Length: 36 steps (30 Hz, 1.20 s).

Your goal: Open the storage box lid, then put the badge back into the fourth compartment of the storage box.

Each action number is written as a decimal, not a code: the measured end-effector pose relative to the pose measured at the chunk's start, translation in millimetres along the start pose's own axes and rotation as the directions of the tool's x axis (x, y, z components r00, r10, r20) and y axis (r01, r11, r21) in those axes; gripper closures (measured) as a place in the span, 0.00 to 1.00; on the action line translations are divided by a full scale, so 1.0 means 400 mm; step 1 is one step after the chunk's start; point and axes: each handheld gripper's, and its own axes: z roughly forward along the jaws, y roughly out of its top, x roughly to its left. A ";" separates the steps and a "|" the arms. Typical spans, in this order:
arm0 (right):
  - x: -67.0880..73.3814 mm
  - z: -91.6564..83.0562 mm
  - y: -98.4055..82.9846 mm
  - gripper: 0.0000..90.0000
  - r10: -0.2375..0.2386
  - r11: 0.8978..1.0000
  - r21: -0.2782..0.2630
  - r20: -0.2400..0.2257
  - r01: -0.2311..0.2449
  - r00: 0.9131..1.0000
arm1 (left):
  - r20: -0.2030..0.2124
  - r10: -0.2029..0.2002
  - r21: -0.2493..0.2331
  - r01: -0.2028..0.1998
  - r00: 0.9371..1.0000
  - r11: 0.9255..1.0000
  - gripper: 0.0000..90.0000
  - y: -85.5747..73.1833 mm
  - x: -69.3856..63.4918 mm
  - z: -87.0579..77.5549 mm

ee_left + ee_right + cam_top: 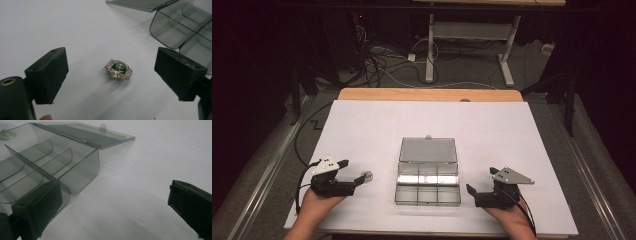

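A small silver brooch with a green centre (118, 70) lies flat on the white sheet, left of the box (368, 175). My left gripper (354, 171) stands open around it, one black pad (50, 75) on each side, neither touching it (113, 67). A clear smoky compartment box (427, 186) sits in the middle of the table with its lid (428, 150) laid open flat behind it; its compartments look empty (50, 165). My right gripper (481, 180) rests open at the box's right side, its left pad (40, 207) close to the box's near corner, with nothing between its jaws (115, 195).
The white sheet (362, 125) covers most of a wooden table (427, 94). Beyond the far edge are floor cables (377, 65) and the legs of another desk (430, 50). A corner of the box (180, 27) lies up and right of the brooch.
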 end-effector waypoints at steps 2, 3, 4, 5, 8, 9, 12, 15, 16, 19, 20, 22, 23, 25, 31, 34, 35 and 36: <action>0.003 0.000 -0.001 0.00 0.005 1.000 0.003 -0.001 -0.005 1.000 | 0.016 0.011 0.020 -0.011 1.000 1.000 0.17 -0.002 0.005 0.014; 0.002 0.000 -0.001 0.00 0.001 1.000 0.002 -0.003 -0.001 1.000 | 0.023 0.014 0.035 -0.014 1.000 0.999 0.17 -0.003 0.008 0.022; 0.002 -0.001 -0.002 0.00 0.001 1.000 0.002 -0.004 -0.001 1.000 | 0.028 0.015 0.047 -0.016 1.000 0.999 0.17 -0.004 0.009 0.030; 0.002 -0.001 -0.003 0.00 0.003 1.000 0.001 -0.006 -0.003 1.000 | 0.029 0.017 0.057 -0.019 0.999 0.998 0.17 -0.004 0.010 0.038; 0.000 -0.003 -0.004 0.00 0.003 1.000 0.002 -0.003 -0.003 1.000 | 0.034 0.025 0.081 -0.028 0.999 0.996 0.20 -0.002 0.009 0.054; -0.001 -0.004 -0.004 0.00 -0.002 1.000 0.002 -0.001 0.002 1.000 | 0.032 0.030 0.084 -0.032 0.999 0.996 0.22 0.000 0.009 0.057; -0.002 -0.011 -0.005 0.00 0.002 1.000 -0.003 0.001 -0.002 1.000 | 0.050 0.044 0.093 -0.049 0.998 0.994 0.26 0.001 0.009 0.066; -0.004 -0.013 -0.007 0.00 0.016 1.000 -0.001 0.003 -0.016 1.000 | 0.064 0.054 0.123 -0.062 0.996 0.990 0.28 0.004 0.010 0.076; -0.006 -0.011 -0.008 0.00 0.012 1.000 0.000 0.004 -0.012 1.000 | 0.066 0.053 0.134 -0.061 0.996 0.989 0.29 0.005 0.008 0.079; -0.006 -0.010 -0.008 0.00 0.006 1.000 0.008 0.004 -0.007 1.000 | 0.070 0.077 0.149 -0.087 0.995 0.985 0.32 0.005 0.001 0.082; -0.004 -0.010 -0.008 0.00 0.005 1.000 0.006 0.003 -0.005 1.000 | 0.064 0.085 0.155 -0.094 0.994 0.983 0.33 0.005 -0.002 0.084; -0.001 -0.011 -0.007 0.00 -0.001 1.000 0.007 -0.002 0.001 1.000 | 0.058 0.103 0.168 -0.112 0.993 0.979 0.35 0.007 -0.006 0.087; 0.000 -0.010 -0.007 0.00 -0.008 1.000 0.006 -0.003 0.008 1.000 | 0.055 0.107 0.170 -0.115 0.993 0.979 0.35 0.007 -0.007 0.089; 0.002 -0.011 -0.008 0.00 -0.016 1.000 0.009 -0.008 0.016 1.000 | 0.047 0.107 0.169 -0.114 0.993 0.979 0.37 0.008 -0.007 0.090; 0.000 -0.022 -0.012 0.00 -0.015 1.000 0.003 -0.008 0.015 1.000 | 0.044 0.119 0.168 -0.125 0.992 0.978 0.40 0.009 -0.011 0.093; -0.003 -0.025 -0.011 0.00 -0.012 1.000 0.000 -0.005 0.012 1.000 | 0.047 0.118 0.167 -0.124 0.992 0.978 0.41 0.008 -0.010 0.093; -0.003 -0.026 -0.010 0.00 -0.005 1.000 0.001 -0.003 0.005 1.000 | 0.048 0.117 0.166 -0.124 0.992 0.978 0.42 0.008 -0.011 0.093; -0.005 -0.026 -0.010 0.00 -0.006 1.000 -0.001 -0.003 0.006 1.000 | 0.050 0.118 0.166 -0.125 0.992 0.978 0.43 0.007 -0.011 0.093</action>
